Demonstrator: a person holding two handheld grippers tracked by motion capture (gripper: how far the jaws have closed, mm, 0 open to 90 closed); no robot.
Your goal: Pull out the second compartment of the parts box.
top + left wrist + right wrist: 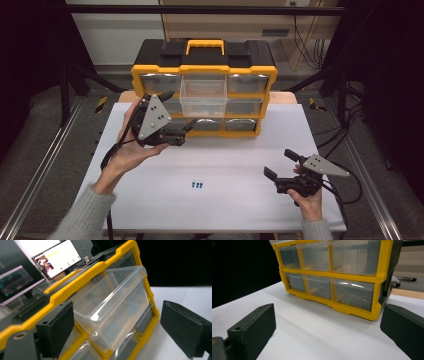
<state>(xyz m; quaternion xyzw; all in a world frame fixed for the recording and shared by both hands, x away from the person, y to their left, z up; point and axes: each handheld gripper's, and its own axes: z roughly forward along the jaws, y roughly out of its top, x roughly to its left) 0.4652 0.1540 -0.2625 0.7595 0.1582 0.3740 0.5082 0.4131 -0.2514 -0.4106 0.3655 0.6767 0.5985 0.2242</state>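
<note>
Your left gripper (176, 114) hangs with its jaws spread wide and nothing between the pads (58, 327); the clear drawer (203, 95) sits just ahead of them, untouched. That drawer is pulled partway out of the top middle slot of the yellow-and-black organizer (204, 75), which stands at the far edge of the white table (150, 200). In the left gripper view the drawer (112, 310) juts out with its front tipped, so it is probably loose in its slot.

Judge it as light, thin, stiff plastic with smooth walls: it will likely flex and slip under a hard squeeze. Take it by the front lip or across the top rim of the front wall, where the edge is stiffest, and close gently.

Your right gripper (282, 167) rests low near the right side of the table, jaws parted and empty, facing the organizer's lower drawers (352, 292). A few small blue pieces (197, 185) lie on the table between your hands.
</note>
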